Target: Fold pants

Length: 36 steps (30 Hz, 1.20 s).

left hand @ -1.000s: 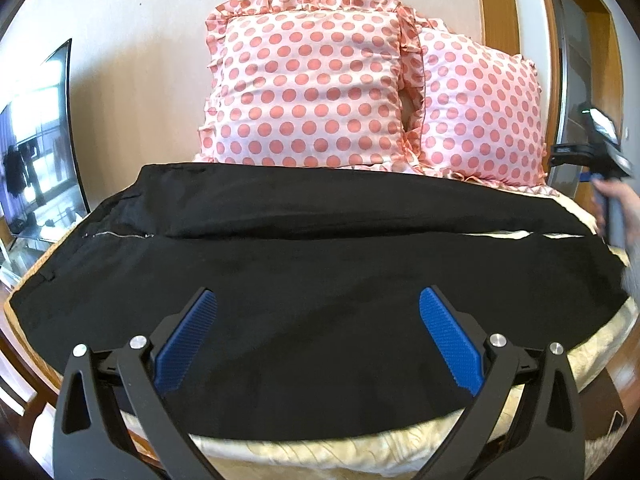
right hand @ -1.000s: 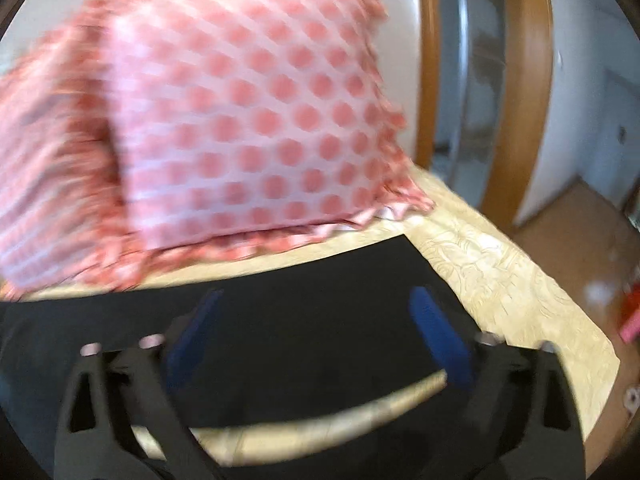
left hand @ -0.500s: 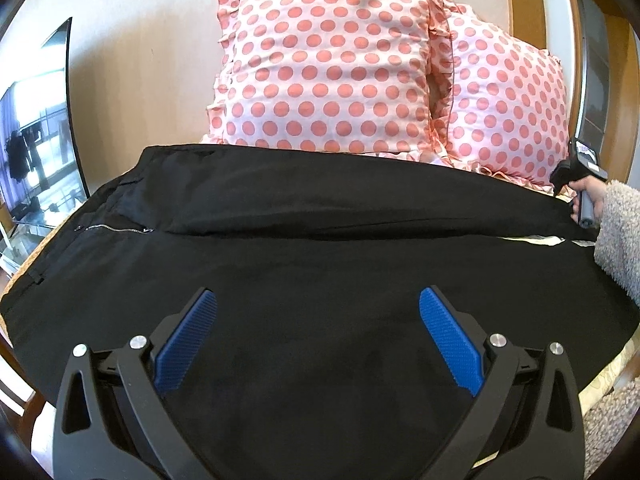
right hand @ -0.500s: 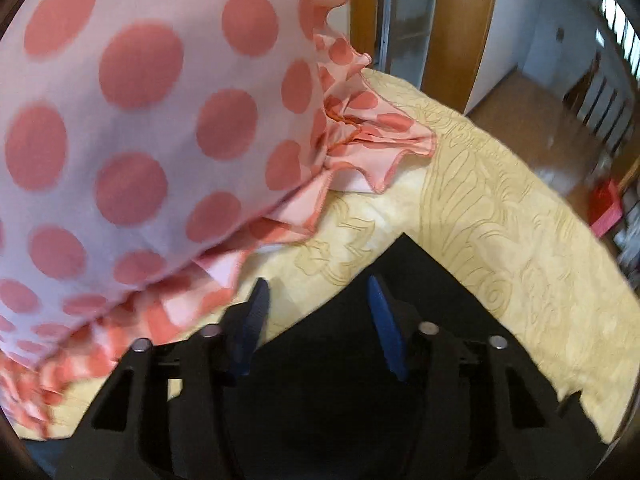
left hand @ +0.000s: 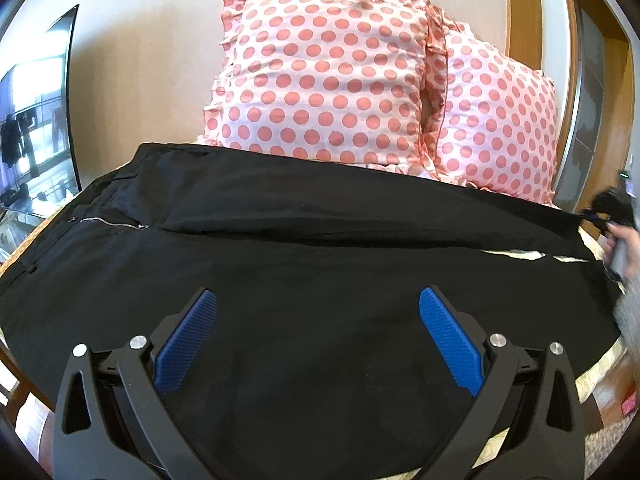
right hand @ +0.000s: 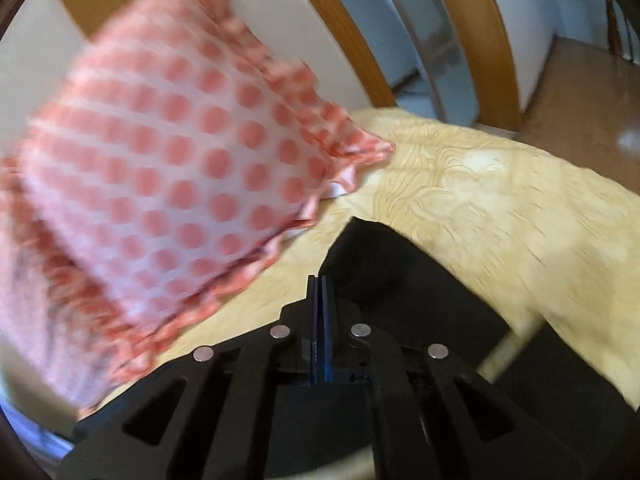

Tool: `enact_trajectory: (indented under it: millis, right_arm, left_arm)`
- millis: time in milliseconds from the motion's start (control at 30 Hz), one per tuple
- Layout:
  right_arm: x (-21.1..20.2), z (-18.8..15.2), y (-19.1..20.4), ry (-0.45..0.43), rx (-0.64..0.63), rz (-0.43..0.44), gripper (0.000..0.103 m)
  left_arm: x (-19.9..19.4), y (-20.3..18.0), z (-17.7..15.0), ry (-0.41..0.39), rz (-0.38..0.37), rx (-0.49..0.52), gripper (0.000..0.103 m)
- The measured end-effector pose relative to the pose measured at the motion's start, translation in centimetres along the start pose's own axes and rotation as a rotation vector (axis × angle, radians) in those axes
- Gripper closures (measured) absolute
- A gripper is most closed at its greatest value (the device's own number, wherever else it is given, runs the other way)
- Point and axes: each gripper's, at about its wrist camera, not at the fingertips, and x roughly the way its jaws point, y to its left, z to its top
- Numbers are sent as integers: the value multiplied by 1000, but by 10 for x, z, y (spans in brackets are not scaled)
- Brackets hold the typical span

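Note:
Black pants (left hand: pixel 320 264) lie flat across the bed, waist and zipper (left hand: pixel 106 222) at the left, both legs running right. My left gripper (left hand: pixel 318 314) is open above the near leg, holding nothing. My right gripper (right hand: pixel 320 284) has its blue pads pressed together at the hem corner of the far leg (right hand: pixel 384 256); the view is blurred and I cannot see cloth between the pads. The right gripper also shows in the left wrist view (left hand: pixel 600 216) at the far leg's end, beside a hand.
Two pink polka-dot pillows (left hand: pixel 332 80) stand against the wall behind the pants. The yellow bedspread (right hand: pixel 500 208) shows past the hems. A wooden door frame (right hand: pixel 480 32) and floor lie to the right. A window (left hand: pixel 32 120) is at the left.
My right gripper's jaws have closed at the far leg's hem, and its view has swung away from the pillow. My left gripper has moved closer over the pants, still open.

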Motion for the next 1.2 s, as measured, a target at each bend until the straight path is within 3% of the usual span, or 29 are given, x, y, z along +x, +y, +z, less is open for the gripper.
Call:
enact_trajectory:
  millis: [67, 200, 333, 533, 567, 600, 633, 667, 800, 867, 933, 1000, 1100, 1200]
  right_arm:
    - [-37, -21, -11, -15, 16, 55, 101]
    - [-64, -55, -46, 19, 73, 76, 101]
    - [-58, -77, -71, 99, 134, 72, 101]
    - [-54, -74, -71, 138, 183, 76, 97]
    - [-52, -74, -73, 150, 194, 77, 94]
    - [-50, -75, -74, 164, 207, 70, 77]
    - [-48, -75, -76, 177, 225, 63, 54]
    - [-46, -77, -79, 181, 251, 77, 48]
    - [-45, -75, -78, 160, 253, 60, 49]
    - [-38, -72, -78, 148, 241, 58, 56]
    - [-27, -69, -80, 149, 232, 67, 87]
    - [-17, -67, -87, 159, 252, 122, 99]
    - [-38, -62, -99, 84, 300, 263, 100]
    - [-69, -58, -101, -3, 263, 282, 100]
  left_arm:
    - [-1, 0, 0, -1, -1, -9, 2]
    - [-2, -3, 3, -6, -22, -29, 2]
    - [0, -8, 7, -9, -43, -40, 2]
    - [-3, -8, 6, -6, -37, -61, 2]
    - [-3, -6, 5, -6, -25, -63, 2]
    - [-4, -3, 5, -6, -15, -70, 2]
    - [-3, -1, 5, -5, -9, -76, 2]
    - [-3, 3, 6, -2, -1, -86, 2]
    - [2, 14, 13, 0, 13, -126, 2]
    - [7, 22, 20, 5, 14, -156, 2]
    - [13, 32, 30, 10, 4, -182, 2]
    - [21, 44, 45, 8, -34, -213, 2]
    - [33, 60, 69, 8, -52, -248, 2]
    - [59, 76, 102, 40, -46, -273, 2]
